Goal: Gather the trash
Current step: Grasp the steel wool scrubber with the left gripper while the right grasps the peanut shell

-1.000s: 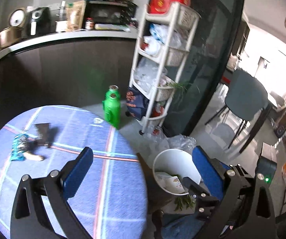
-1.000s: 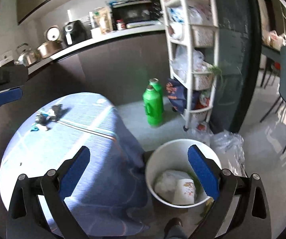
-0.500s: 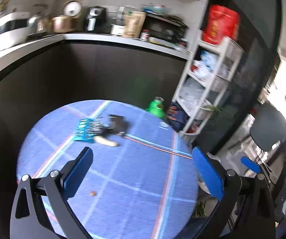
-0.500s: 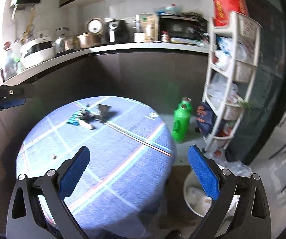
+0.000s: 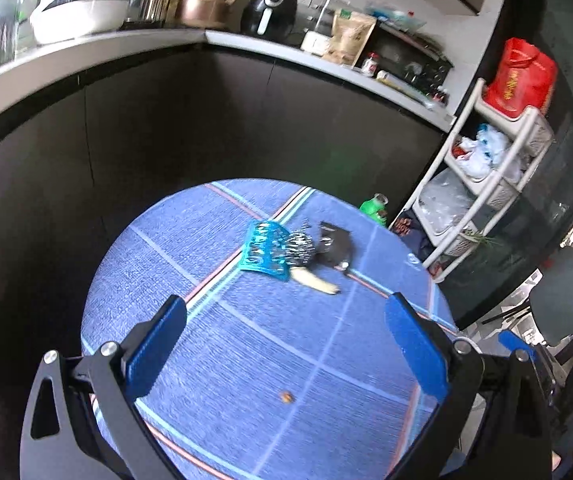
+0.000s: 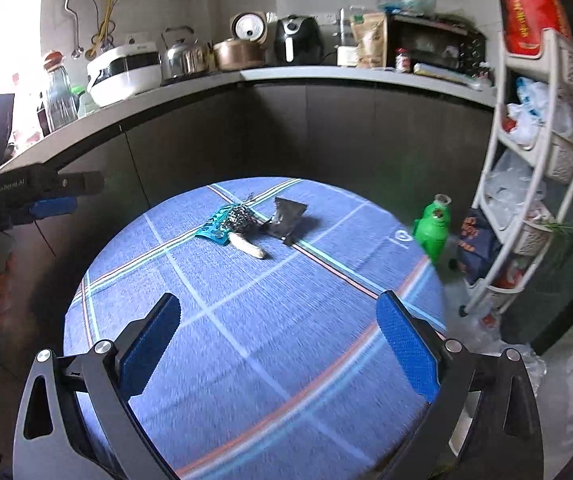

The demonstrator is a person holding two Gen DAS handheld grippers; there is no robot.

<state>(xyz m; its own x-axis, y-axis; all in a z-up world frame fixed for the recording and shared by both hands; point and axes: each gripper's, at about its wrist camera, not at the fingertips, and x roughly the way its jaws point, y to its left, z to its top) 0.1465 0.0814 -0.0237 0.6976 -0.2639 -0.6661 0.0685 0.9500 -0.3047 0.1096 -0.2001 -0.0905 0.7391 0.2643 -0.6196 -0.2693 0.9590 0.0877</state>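
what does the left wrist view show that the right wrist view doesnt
Only the left wrist view shows a small brown crumb on the round blue plaid tablecloth and a grey chair. Only the right wrist view shows the whole green plastic bottle and the left gripper from outside. Both show the teal wrapper, black crumpled packet, and open, empty jaws.
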